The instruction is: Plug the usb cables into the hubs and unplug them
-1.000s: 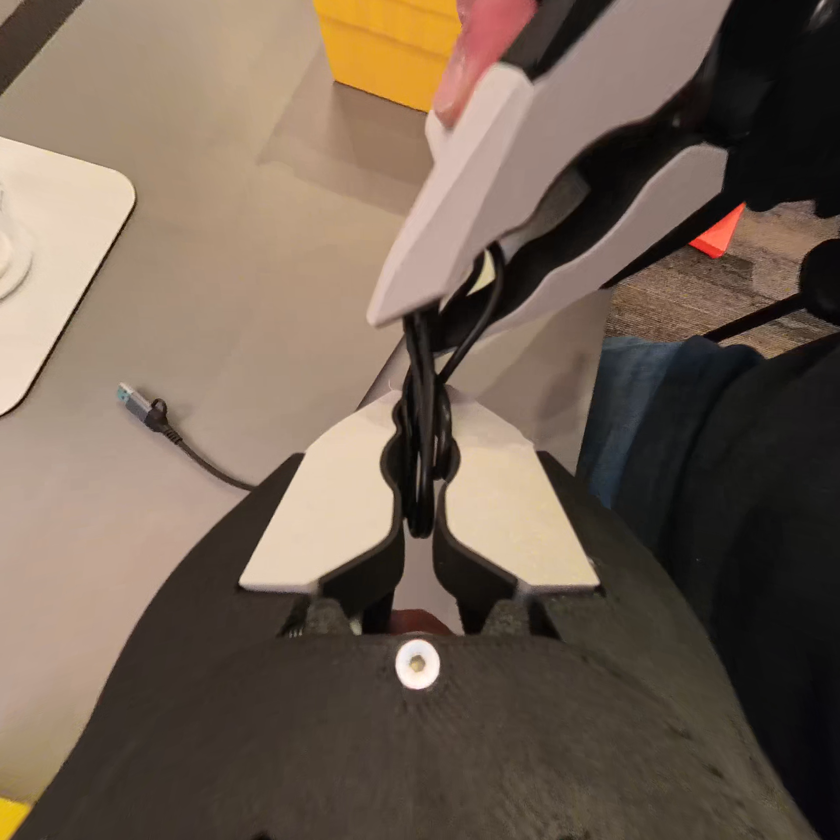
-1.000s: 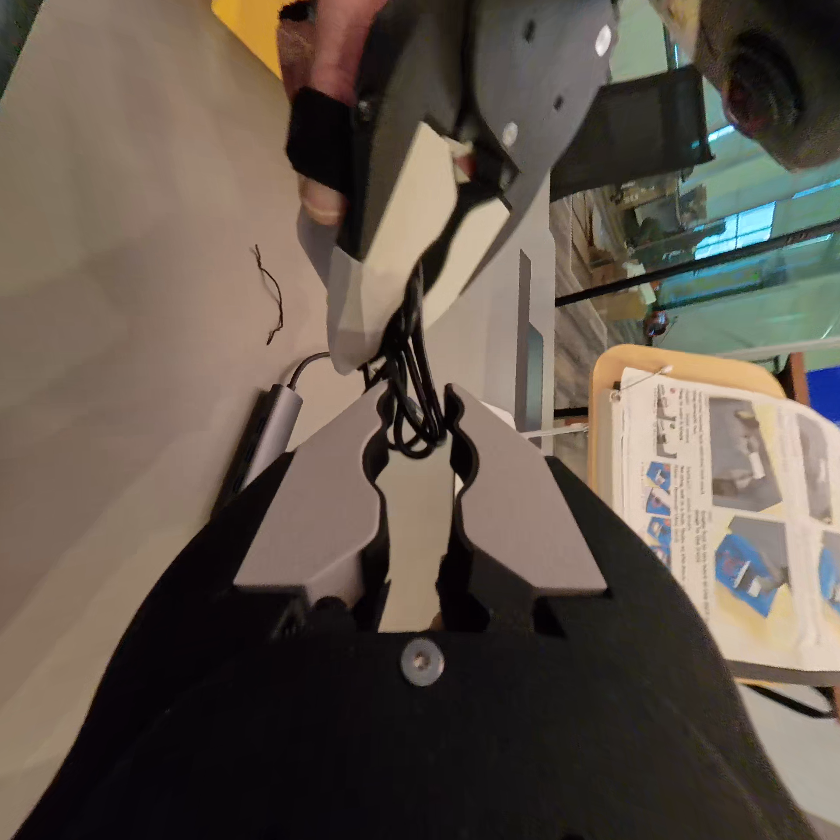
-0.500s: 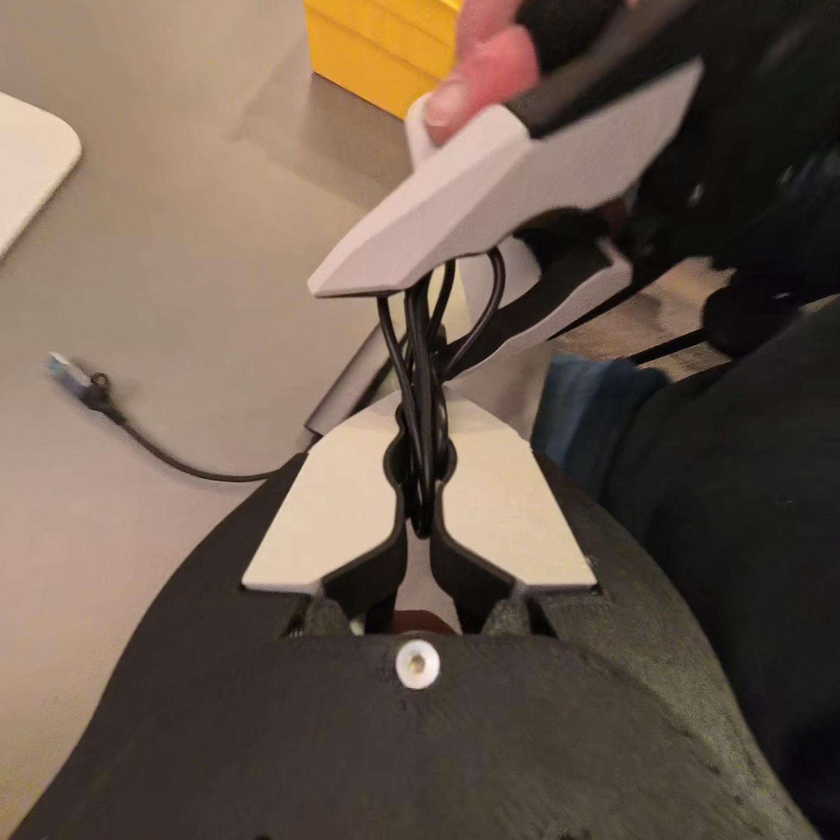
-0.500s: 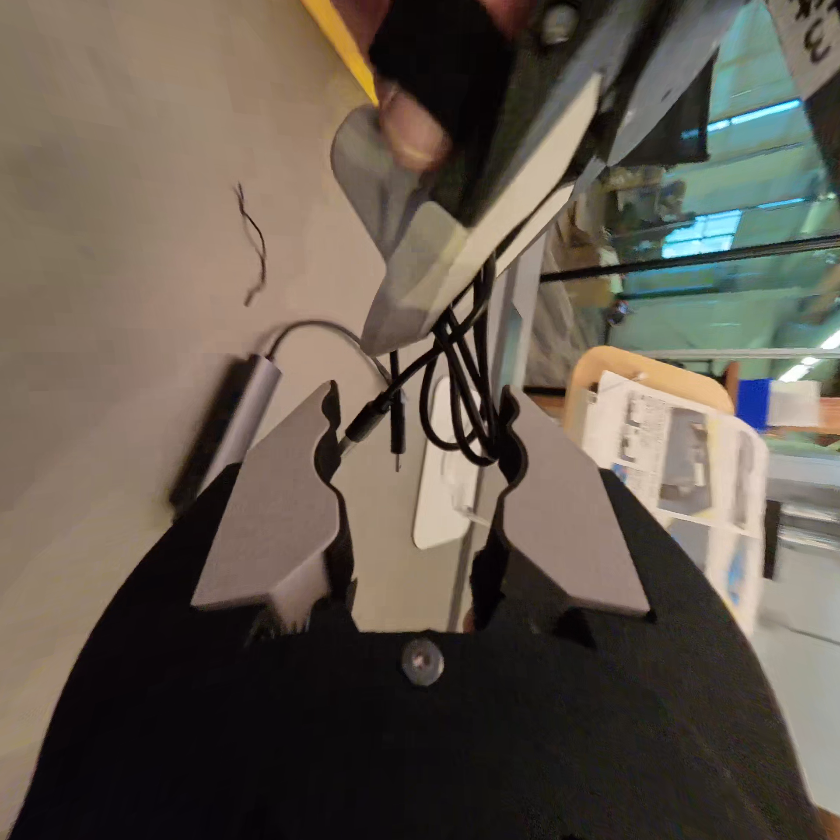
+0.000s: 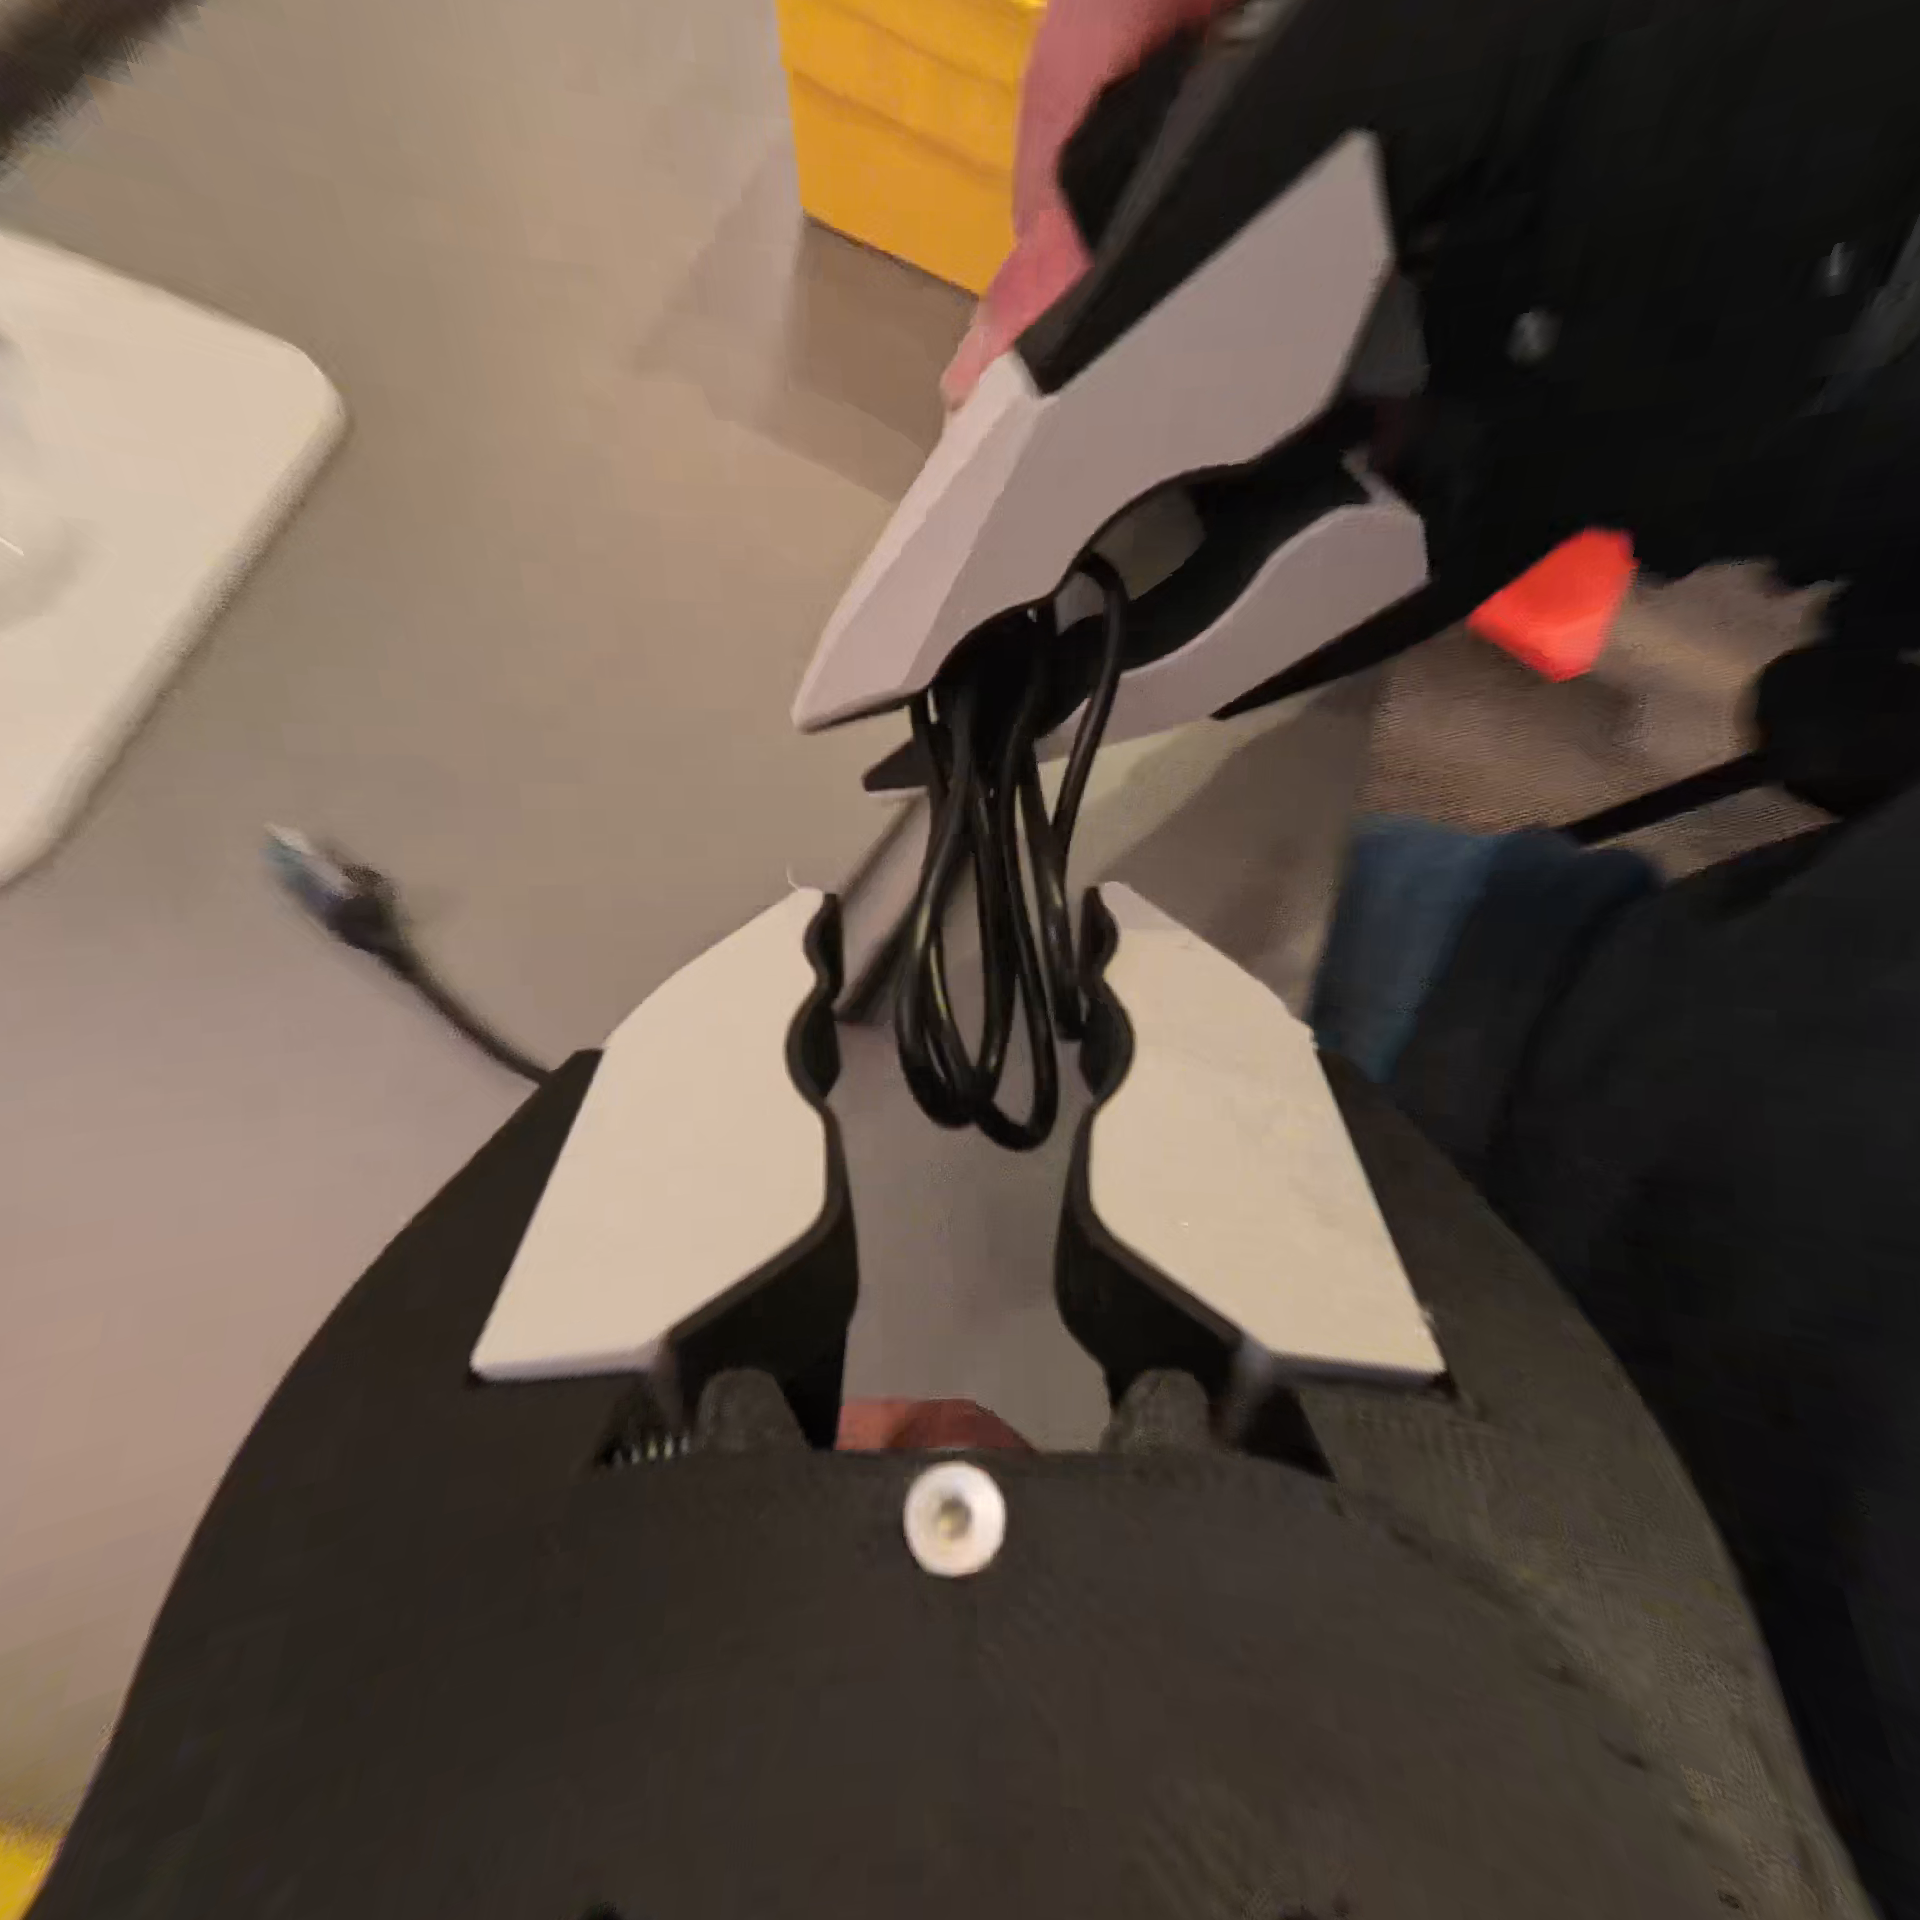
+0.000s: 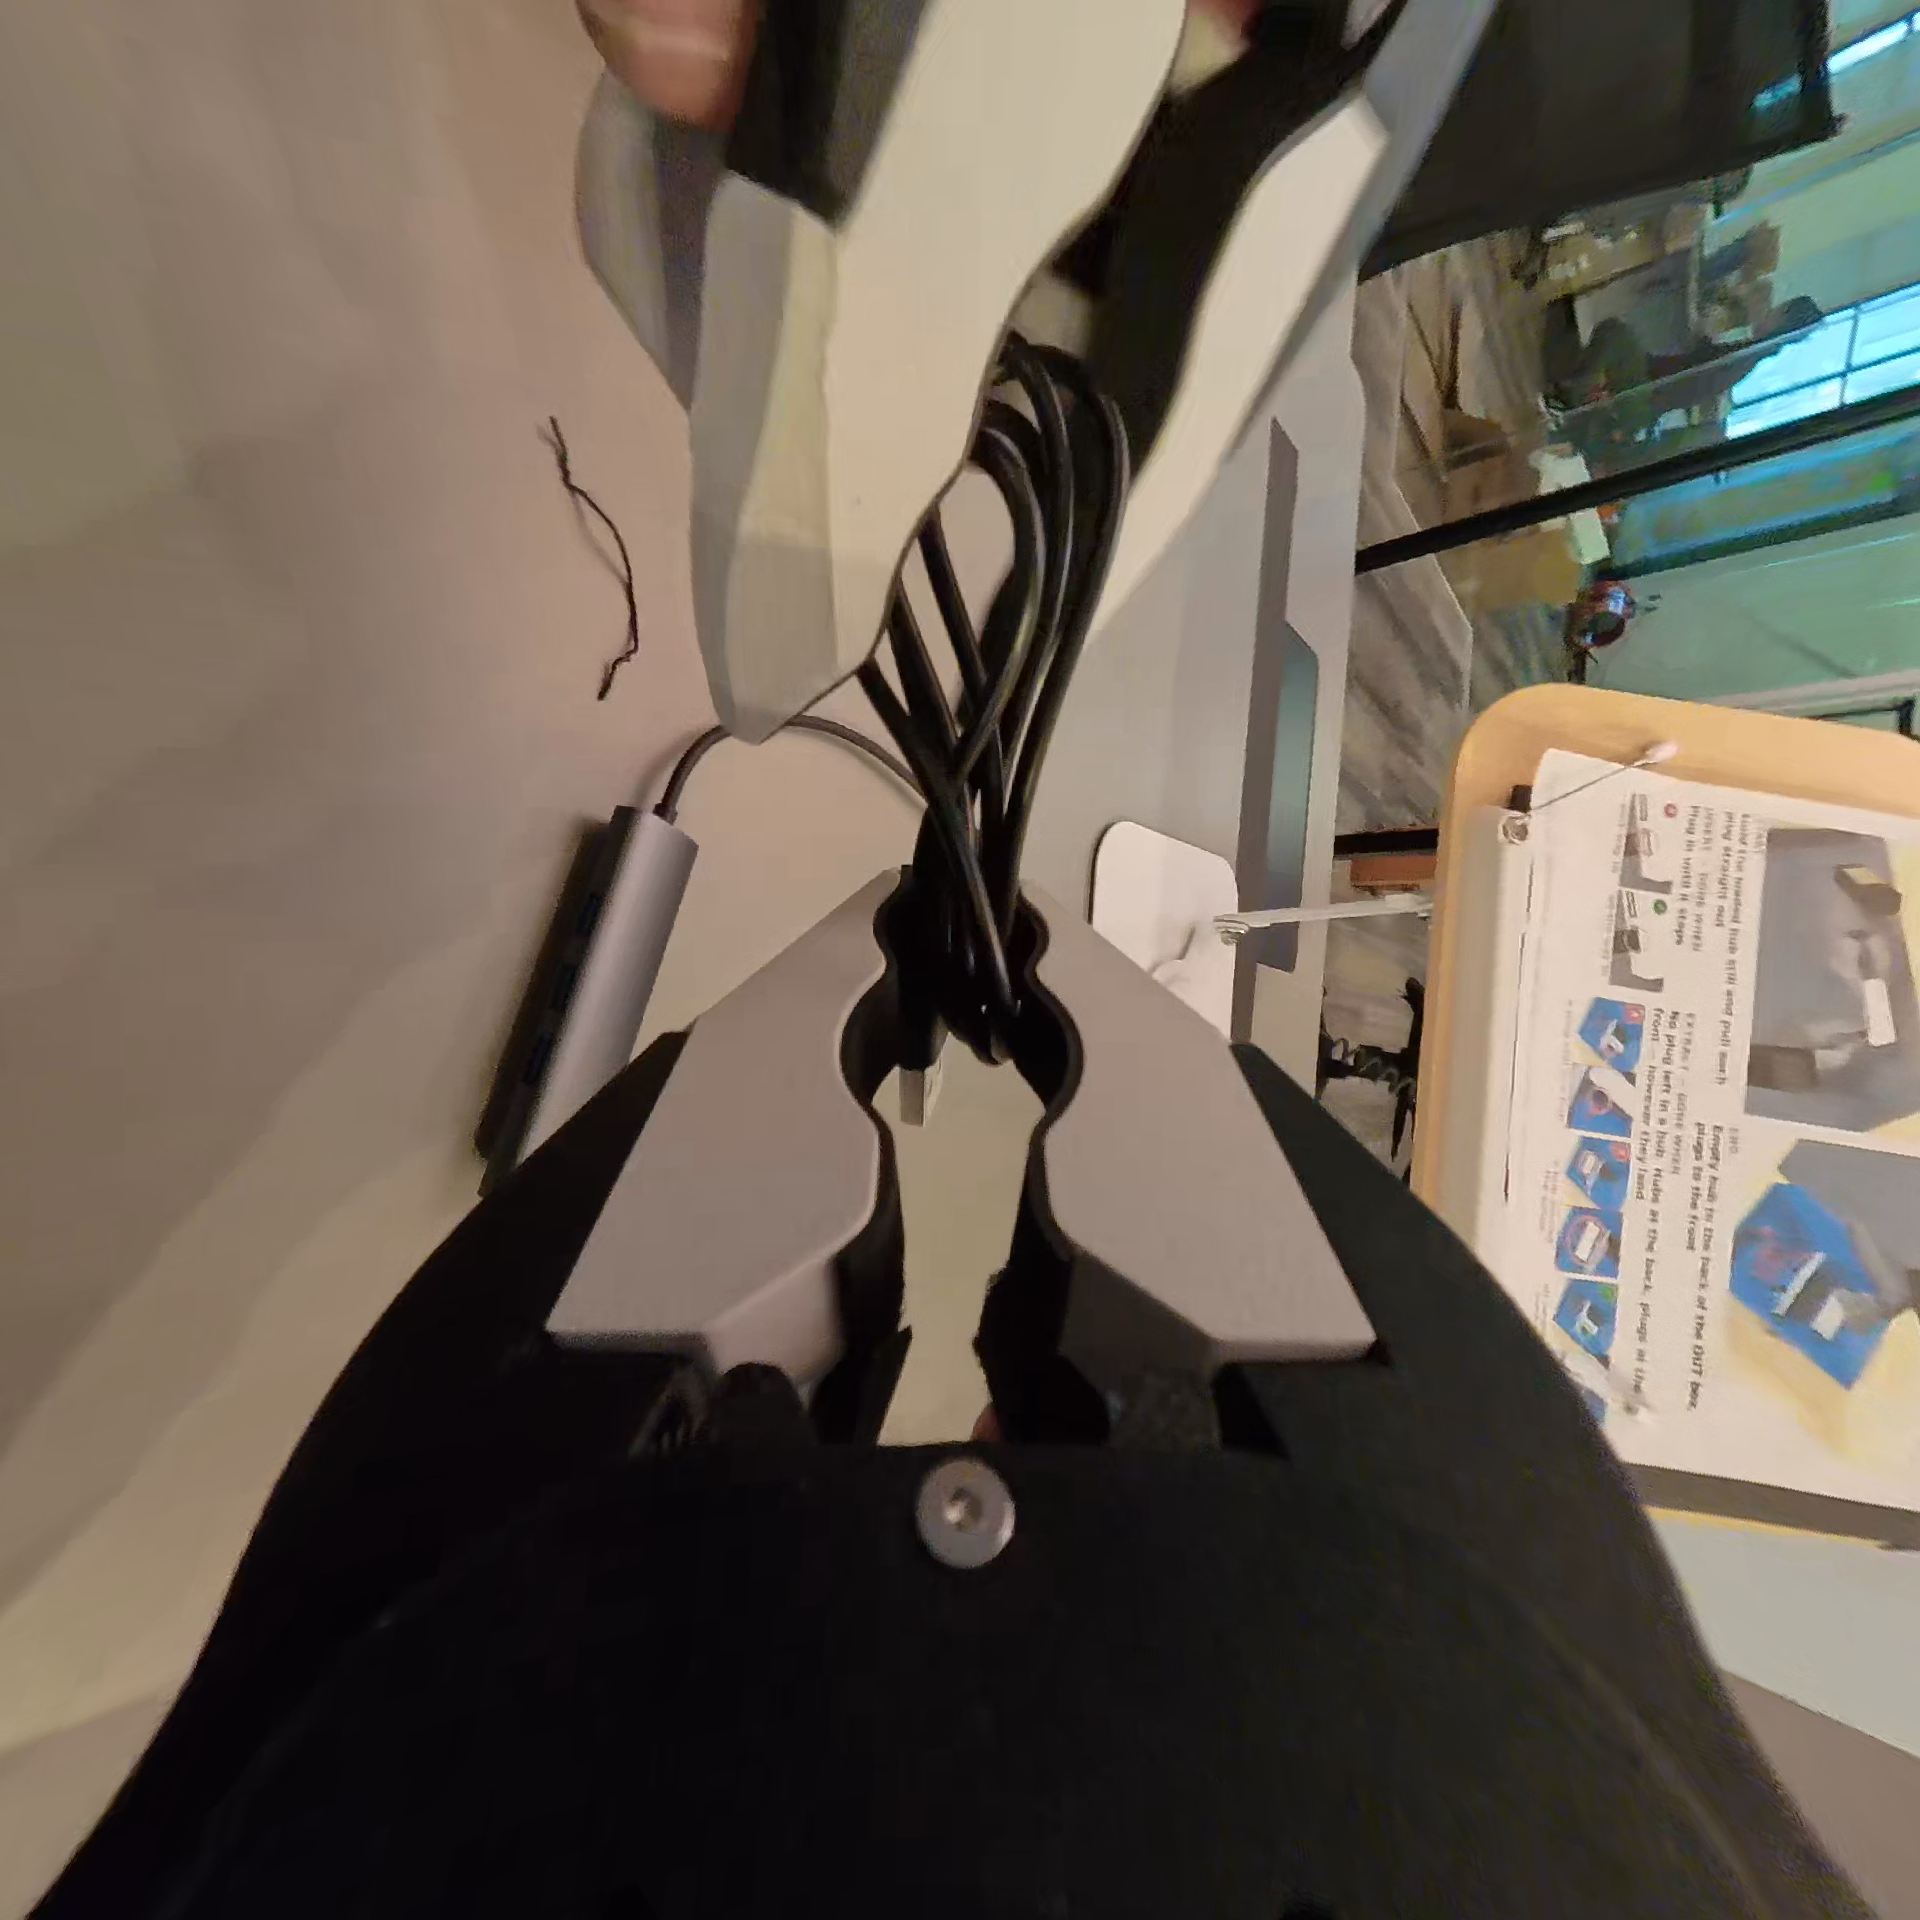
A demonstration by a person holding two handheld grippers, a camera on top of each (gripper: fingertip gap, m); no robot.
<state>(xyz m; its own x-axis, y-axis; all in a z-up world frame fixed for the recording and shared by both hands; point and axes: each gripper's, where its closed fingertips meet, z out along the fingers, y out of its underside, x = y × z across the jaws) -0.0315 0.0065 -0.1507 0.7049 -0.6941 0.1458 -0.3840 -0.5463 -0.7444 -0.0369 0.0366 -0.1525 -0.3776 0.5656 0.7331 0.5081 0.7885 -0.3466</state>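
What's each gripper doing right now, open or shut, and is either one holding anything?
Left gripper: open, cable bundle loose between its fingers.
Right gripper: shut on the cable bundle.

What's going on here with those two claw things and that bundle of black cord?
A person holds a two-finger gripper in each hand. The right gripper is shut on a coiled black USB cable, its metal plug poking between the fingers. The left gripper is open, with the cable's loops hanging loose between its fingers. A grey USB hub lies on the table, nothing visibly plugged into its side ports. Another cable's blue plug lies nearby.
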